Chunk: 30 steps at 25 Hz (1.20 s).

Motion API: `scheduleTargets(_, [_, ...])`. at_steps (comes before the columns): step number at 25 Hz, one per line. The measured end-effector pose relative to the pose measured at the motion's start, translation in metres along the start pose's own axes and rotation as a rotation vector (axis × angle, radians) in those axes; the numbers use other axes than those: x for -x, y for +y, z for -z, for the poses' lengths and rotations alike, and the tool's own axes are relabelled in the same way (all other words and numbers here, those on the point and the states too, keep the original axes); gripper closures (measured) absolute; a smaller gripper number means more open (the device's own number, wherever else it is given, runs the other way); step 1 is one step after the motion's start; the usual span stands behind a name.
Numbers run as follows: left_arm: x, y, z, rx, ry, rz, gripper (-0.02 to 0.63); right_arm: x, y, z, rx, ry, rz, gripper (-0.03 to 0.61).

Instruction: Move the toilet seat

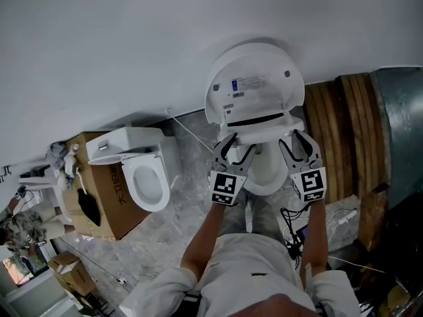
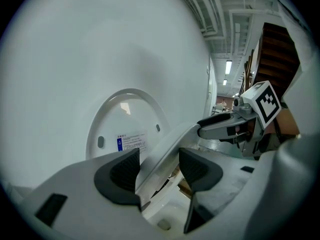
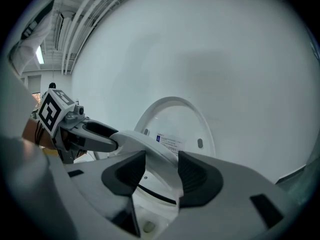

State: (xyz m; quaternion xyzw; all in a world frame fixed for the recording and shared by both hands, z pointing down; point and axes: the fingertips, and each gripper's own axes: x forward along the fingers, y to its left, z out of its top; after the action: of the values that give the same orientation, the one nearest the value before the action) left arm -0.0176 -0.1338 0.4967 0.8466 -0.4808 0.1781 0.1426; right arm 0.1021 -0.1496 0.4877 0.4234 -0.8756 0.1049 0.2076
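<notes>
White toilet seat [image 1: 263, 135] sits part-raised below the upright lid [image 1: 254, 84]; left gripper [image 1: 236, 148] and right gripper [image 1: 295, 141] each clamp its rim; travel appears unfinished.

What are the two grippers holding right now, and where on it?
Both hold the toilet seat, partly raised in front of the upright lid: the left gripper clamps its left side rim, the right gripper its right side rim.

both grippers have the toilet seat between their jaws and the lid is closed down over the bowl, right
Not quite. The lid is open, standing up against the wall, as the head view shows. The rest holds: the left gripper and the right gripper each have the toilet seat between their jaws.
</notes>
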Motion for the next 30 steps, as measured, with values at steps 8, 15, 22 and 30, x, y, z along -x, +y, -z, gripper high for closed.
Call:
scheduleTargets(8, [-0.014, 0.019, -0.015, 0.001, -0.027, -0.018, 0.350, -0.021, -0.012, -0.018, -0.003, -0.038, 0.012, 0.356])
scheduleTargets(15, [-0.027, 0.035, -0.023, 0.010, -0.044, -0.036, 0.353, -0.039, -0.023, -0.027, -0.015, -0.064, 0.011, 0.356])
scheduleTargets(22, [-0.041, 0.052, -0.034, 0.014, -0.059, -0.054, 0.353, -0.058, -0.033, -0.039, -0.016, -0.091, 0.016, 0.360])
scheduleTargets(30, [-0.058, 0.076, -0.039, 0.028, -0.072, -0.082, 0.353, -0.085, -0.044, -0.049, -0.025, -0.113, 0.016, 0.368])
